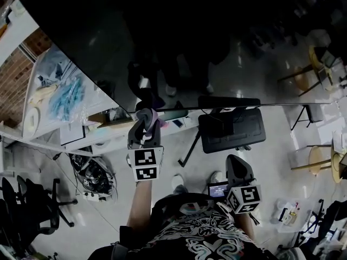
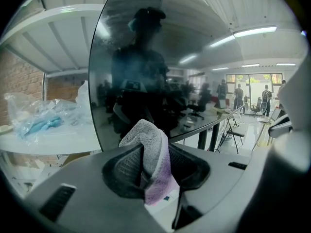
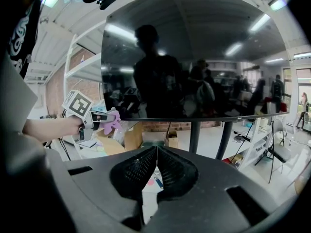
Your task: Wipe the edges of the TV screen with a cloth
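A large dark TV screen (image 1: 179,42) fills the upper head view, its lower edge (image 1: 227,106) running level to a corner at the left. My left gripper (image 1: 145,124) is shut on a grey and purple cloth (image 2: 150,154), held right at that lower left corner (image 2: 99,140). In the right gripper view the same cloth (image 3: 111,120) shows just below the screen's (image 3: 194,57) bottom left corner. My right gripper (image 3: 155,165) is shut with nothing in it, lower and to the right (image 1: 238,173), away from the screen.
White shelving (image 1: 40,99) with plastic bags stands left of the TV. The TV stand's legs (image 3: 195,137) and cardboard boxes (image 3: 131,139) sit below the screen. Chairs (image 1: 32,199) and a black case (image 1: 232,130) lie on the floor.
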